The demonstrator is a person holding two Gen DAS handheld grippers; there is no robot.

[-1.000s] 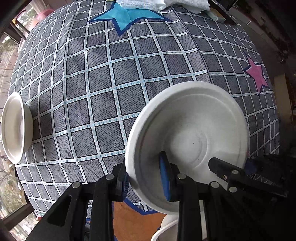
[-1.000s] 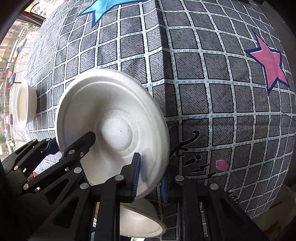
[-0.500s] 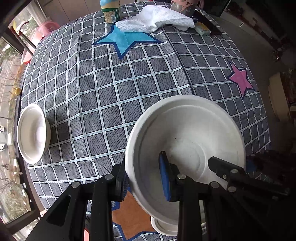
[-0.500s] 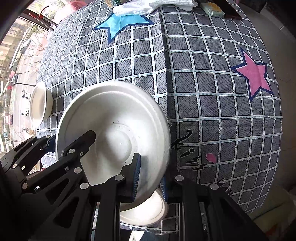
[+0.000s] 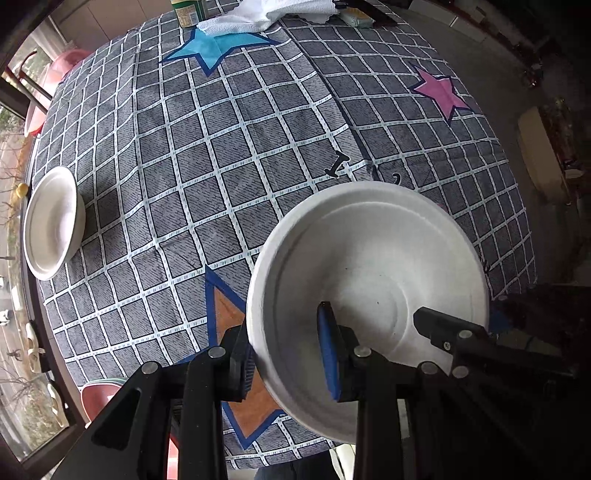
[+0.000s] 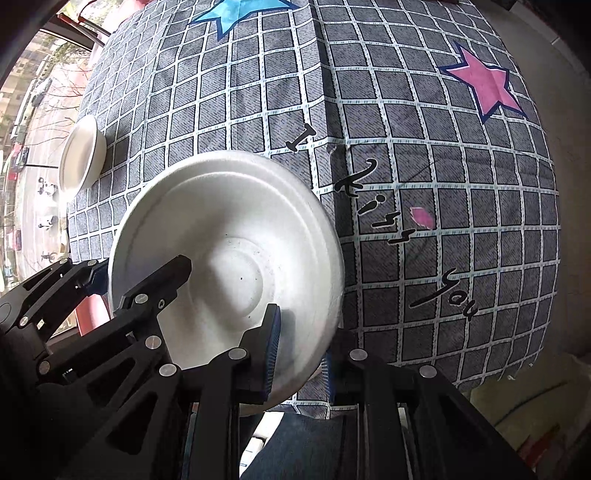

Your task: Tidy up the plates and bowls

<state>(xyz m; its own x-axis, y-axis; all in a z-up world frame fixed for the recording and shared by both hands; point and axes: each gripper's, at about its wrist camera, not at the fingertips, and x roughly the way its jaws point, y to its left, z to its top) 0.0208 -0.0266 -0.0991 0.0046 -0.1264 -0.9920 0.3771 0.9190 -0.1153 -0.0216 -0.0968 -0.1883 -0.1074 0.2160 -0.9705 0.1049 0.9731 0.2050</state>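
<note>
A white deep plate hangs tilted above the near edge of the checked tablecloth. My left gripper is shut on its left rim, one blue pad inside and one outside. My right gripper is shut on the opposite rim of the same plate. Each gripper shows in the other's view: the right one's fingers at the plate's right side, the left one's fingers at its left side. A second white bowl sits at the table's far left edge.
A white cloth, a jar and small items lie at the far end of the table. A red stool stands below the near left edge. A person's leg in jeans is under the plate.
Both grippers have risen and drawn back with the plate, so much more of the table shows. The white bowl seen under the plate earlier is no longer in view.
</note>
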